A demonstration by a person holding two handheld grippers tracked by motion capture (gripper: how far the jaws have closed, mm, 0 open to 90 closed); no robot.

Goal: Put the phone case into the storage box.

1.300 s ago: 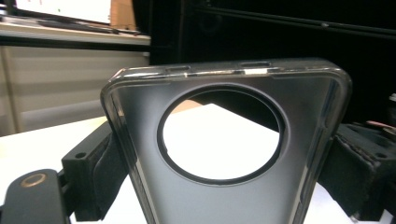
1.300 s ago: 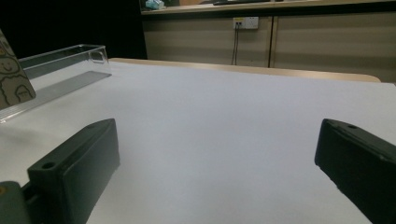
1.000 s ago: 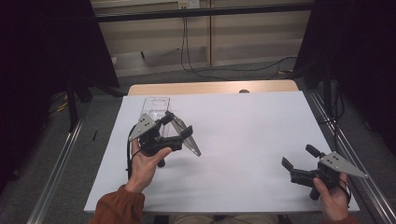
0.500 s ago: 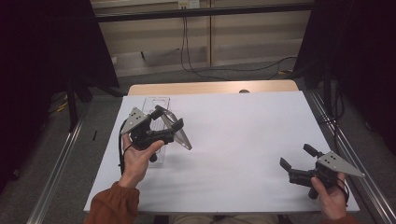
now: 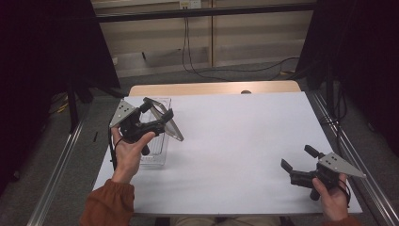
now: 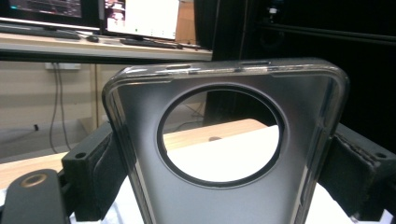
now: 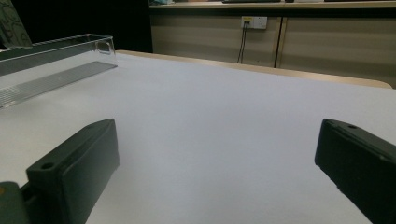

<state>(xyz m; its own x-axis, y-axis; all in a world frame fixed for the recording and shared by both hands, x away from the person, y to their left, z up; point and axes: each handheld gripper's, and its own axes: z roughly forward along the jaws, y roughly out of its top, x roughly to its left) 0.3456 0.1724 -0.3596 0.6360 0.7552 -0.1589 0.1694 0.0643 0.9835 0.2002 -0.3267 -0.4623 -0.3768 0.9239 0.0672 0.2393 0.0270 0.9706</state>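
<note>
My left gripper (image 5: 159, 117) is held above the table's left side, shut on a translucent grey phone case (image 5: 170, 126). In the left gripper view the phone case (image 6: 224, 203) stands upright between the black pads (image 6: 93, 170), its large round camera cutout facing me. The case hangs over a clear plastic tray (image 5: 158, 159) near the table's left edge. My right gripper (image 5: 297, 158) rests low at the front right of the table. It is open, and its jaws (image 7: 217, 163) stand wide apart with bare white surface between them.
The white table surface (image 5: 235, 136) has a wooden strip along its far edge. The clear tray (image 7: 56, 46) lies far off to the left in the right gripper view. Metal rails run along both sides of the table, and cables hang behind it.
My left gripper has carried the phone case leftward and a little back, from mid-table to over the clear tray. The right gripper has barely moved.
</note>
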